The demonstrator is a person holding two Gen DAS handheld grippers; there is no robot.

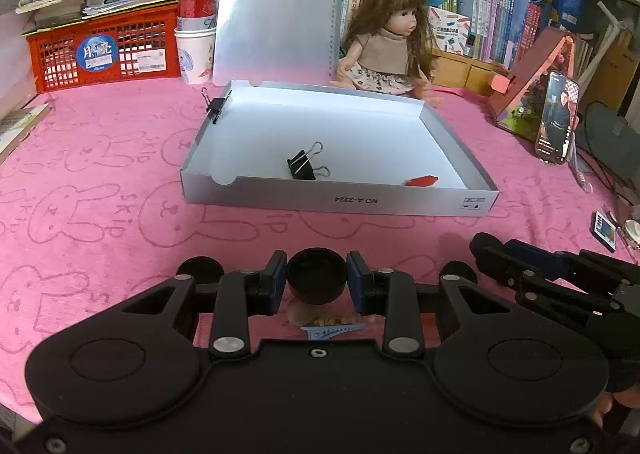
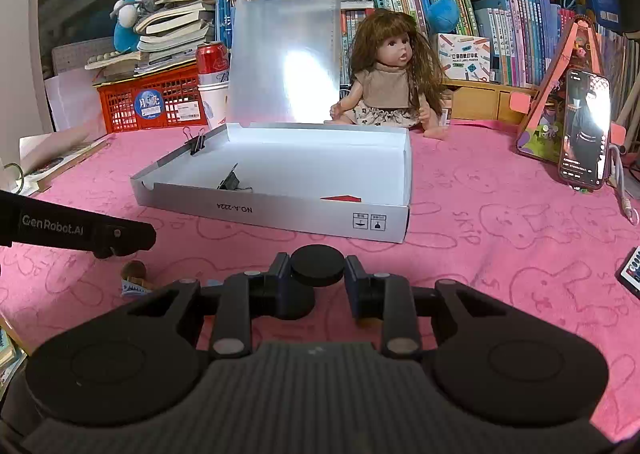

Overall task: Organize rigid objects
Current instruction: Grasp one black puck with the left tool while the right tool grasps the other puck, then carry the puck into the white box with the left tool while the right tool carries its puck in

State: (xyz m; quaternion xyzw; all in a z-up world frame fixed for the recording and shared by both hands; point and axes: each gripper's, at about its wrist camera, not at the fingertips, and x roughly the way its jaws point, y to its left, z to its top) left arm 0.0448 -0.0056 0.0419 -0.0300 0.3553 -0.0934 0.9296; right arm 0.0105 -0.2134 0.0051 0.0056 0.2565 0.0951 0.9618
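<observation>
My left gripper [image 1: 316,279] is shut on a black round cup-like cap [image 1: 316,274], held above the pink cloth in front of the box. My right gripper [image 2: 317,269] is shut on a black round lid [image 2: 317,265]. The open grey box [image 1: 280,201] lies ahead, with a black binder clip [image 1: 305,165] and a red piece [image 1: 421,181] inside; it shows in the right wrist view [image 2: 304,219] too. Another binder clip [image 1: 214,104] grips the box's left wall. A small brown item with a blue label [image 2: 135,278] lies on the cloth under the left gripper.
A doll [image 1: 394,42] sits behind the box. A red crate [image 1: 104,50], a can on a cup [image 1: 197,26], a phone on a stand [image 1: 556,118] and bookshelves ring the pink cloth. A small card [image 1: 604,231] lies at right.
</observation>
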